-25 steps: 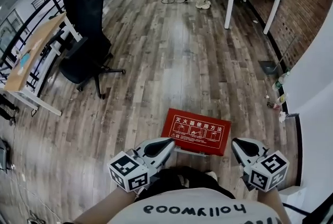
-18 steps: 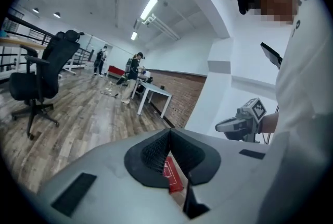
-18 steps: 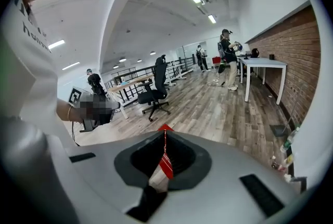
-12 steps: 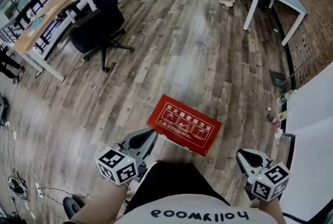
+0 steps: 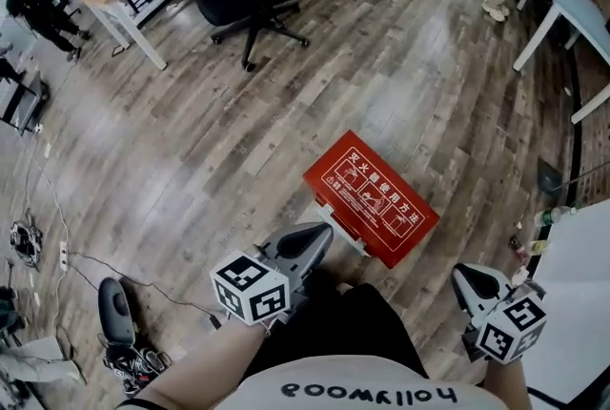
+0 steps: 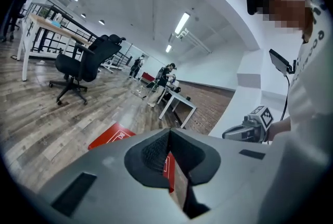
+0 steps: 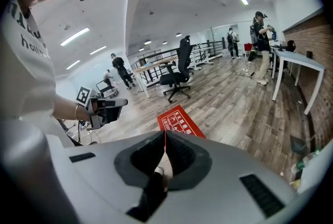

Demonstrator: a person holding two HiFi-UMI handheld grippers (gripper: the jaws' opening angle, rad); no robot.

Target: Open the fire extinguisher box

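Head view: the fire extinguisher box [image 5: 372,198] is seen lying flat on the wooden floor [image 5: 191,160], red printed lid up and not yet lifted. The left gripper [image 5: 319,235] is held near the box's near-left edge, jaws pressed together on nothing. The right gripper [image 5: 467,273] is held off the box's near-right corner, apart from it, jaws likewise together and empty (both gripper views agree). No contact with the box is seen.

The step is judged to be the approach. The latch or lid lip should be found first. A pale strip is seen along the box's near side, but what it is cannot be told. Either the jaws are parted before the lip is reached, or a closed tip is hooked under it. The box could slide, so its body is best steadied by one gripper while the lid is raised by the other.
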